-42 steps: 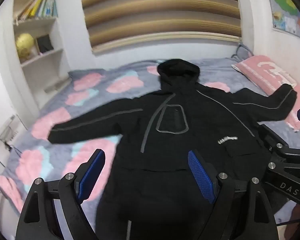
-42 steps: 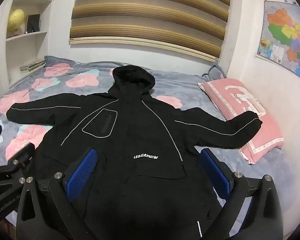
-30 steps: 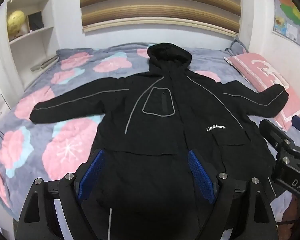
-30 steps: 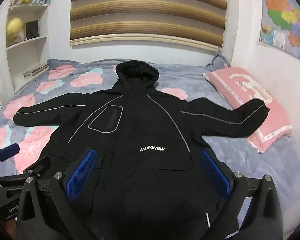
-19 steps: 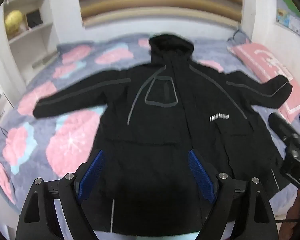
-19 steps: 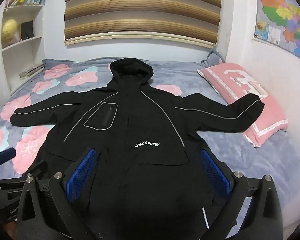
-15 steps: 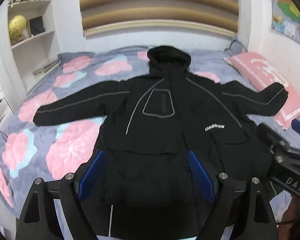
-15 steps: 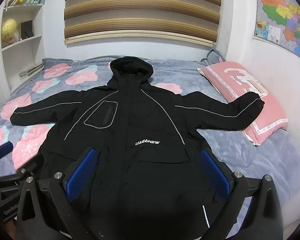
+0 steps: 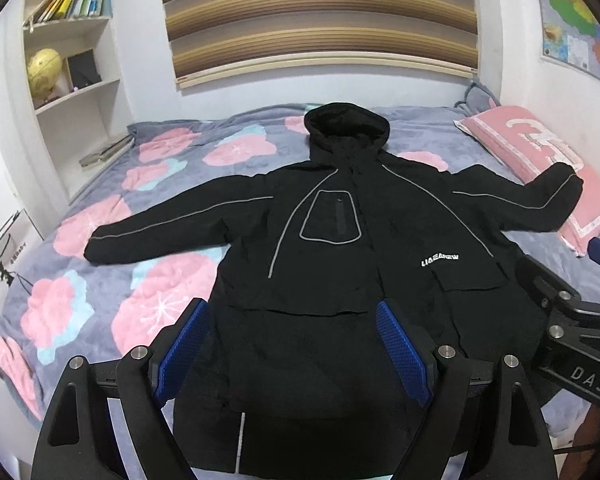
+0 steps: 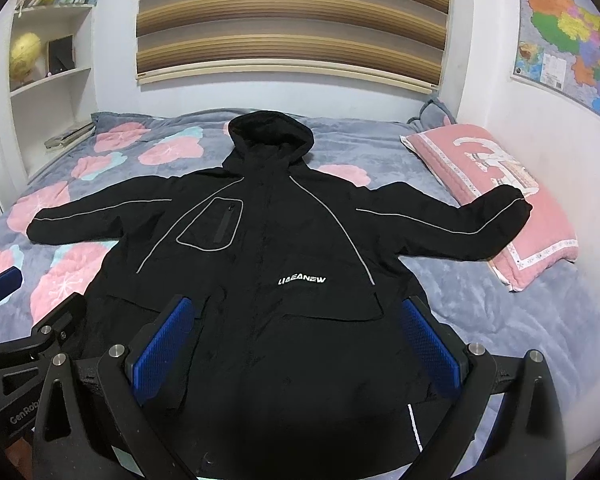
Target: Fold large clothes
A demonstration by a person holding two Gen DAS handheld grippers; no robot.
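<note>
A black hooded jacket (image 9: 340, 248) lies flat and face up on the bed, sleeves spread to both sides, hood toward the wall; it also shows in the right wrist view (image 10: 284, 248). Its right sleeve cuff (image 10: 508, 212) rests on the pink pillow. My left gripper (image 9: 292, 344) is open and empty above the jacket's lower hem. My right gripper (image 10: 296, 340) is open and empty, also above the lower part of the jacket. Each gripper's body shows at the edge of the other's view.
The bed (image 9: 160, 168) has a grey blanket with pink flowers. A pink pillow (image 10: 480, 168) lies at the right by the wall. White shelves (image 9: 72, 60) with books and a globe stand at the left. A map (image 10: 568, 36) hangs on the right wall.
Both grippers have shifted and steadied over the jacket's lower half, with the views now more level. The jacket has not moved. Both grippers stay open.
</note>
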